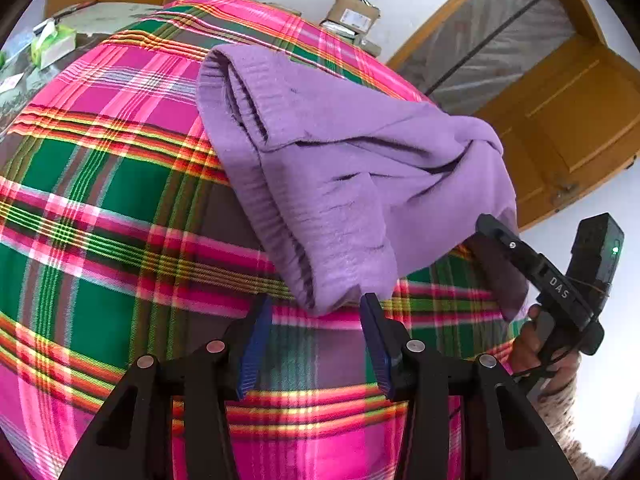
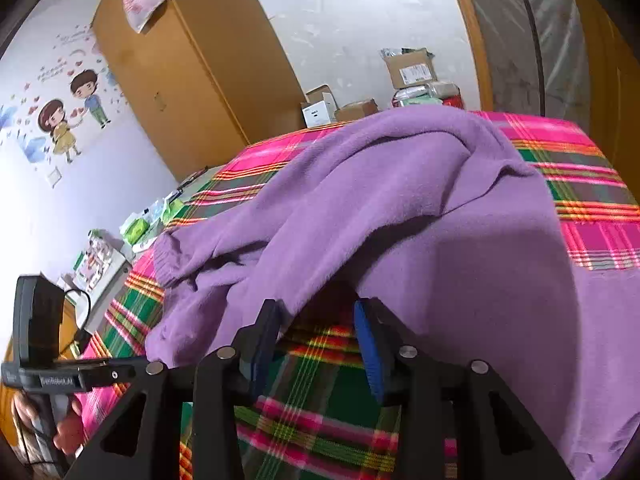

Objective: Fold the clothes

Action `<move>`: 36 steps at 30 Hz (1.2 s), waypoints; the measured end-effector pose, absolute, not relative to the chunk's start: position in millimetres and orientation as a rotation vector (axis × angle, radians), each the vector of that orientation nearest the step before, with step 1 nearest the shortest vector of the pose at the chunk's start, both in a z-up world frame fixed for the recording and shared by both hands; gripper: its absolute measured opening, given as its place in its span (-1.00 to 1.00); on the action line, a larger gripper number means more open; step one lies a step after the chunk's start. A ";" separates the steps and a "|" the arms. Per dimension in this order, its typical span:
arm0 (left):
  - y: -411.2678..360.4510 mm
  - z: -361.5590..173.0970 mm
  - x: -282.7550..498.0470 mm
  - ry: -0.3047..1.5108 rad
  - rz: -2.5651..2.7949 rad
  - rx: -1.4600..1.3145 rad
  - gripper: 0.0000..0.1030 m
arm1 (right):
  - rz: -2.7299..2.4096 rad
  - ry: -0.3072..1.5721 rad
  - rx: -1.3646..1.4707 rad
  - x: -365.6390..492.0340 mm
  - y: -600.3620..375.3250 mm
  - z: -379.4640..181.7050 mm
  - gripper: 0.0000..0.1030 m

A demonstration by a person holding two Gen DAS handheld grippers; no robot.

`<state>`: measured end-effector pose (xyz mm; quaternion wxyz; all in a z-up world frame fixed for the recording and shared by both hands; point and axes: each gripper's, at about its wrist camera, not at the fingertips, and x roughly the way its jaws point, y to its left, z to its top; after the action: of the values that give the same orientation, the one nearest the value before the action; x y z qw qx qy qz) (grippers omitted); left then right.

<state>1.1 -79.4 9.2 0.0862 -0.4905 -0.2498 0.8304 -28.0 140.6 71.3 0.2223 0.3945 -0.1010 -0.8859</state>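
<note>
Here my left gripper (image 1: 314,312) hangs low over the checked blanket (image 1: 120,208), its blue-padded fingers (image 1: 256,344) spread wide apart with nothing between them; the near corner of the purple sweater (image 1: 340,184) lies just beyond the tips, almost touching them. The sweater is bunched and half doubled over on the blanket, its ribbed hem (image 1: 224,92) rolled along the far left edge. In the left wrist view my right gripper (image 1: 486,226) comes in from the right, its dark finger lying against the sweater's right edge where the cloth drapes over it, a hand (image 1: 536,344) wrapped round the handle below. From the right wrist view the same gripper (image 2: 316,312) also stands wide open, the sweater (image 2: 400,208) heaped right at and over its tips, a fold resting on the left finger (image 2: 264,332), but I cannot tell whether any cloth is truly caught. Cardboard boxes (image 2: 412,66) sit against the far wall, beyond the blanket (image 2: 312,408).
</note>
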 end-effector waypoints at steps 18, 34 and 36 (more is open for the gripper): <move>-72.7 10.6 -14.2 -0.812 2.542 -1.476 -0.43 | -2.406 -0.393 1.104 -48.9 141.5 61.8 -0.94; -107.3 30.3 3.0 -0.769 2.672 -1.362 -0.66 | -2.418 -0.369 1.046 -7.7 130.9 87.9 -0.95; -113.5 32.5 6.2 -0.772 2.687 -1.348 -0.66 | -2.414 -0.370 1.048 -2.0 128.4 88.7 -0.95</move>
<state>6.2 -113.5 32.5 0.0190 -0.4341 -0.2487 0.8656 -2.0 128.4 88.7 0.2397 0.3827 -0.1351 -0.8819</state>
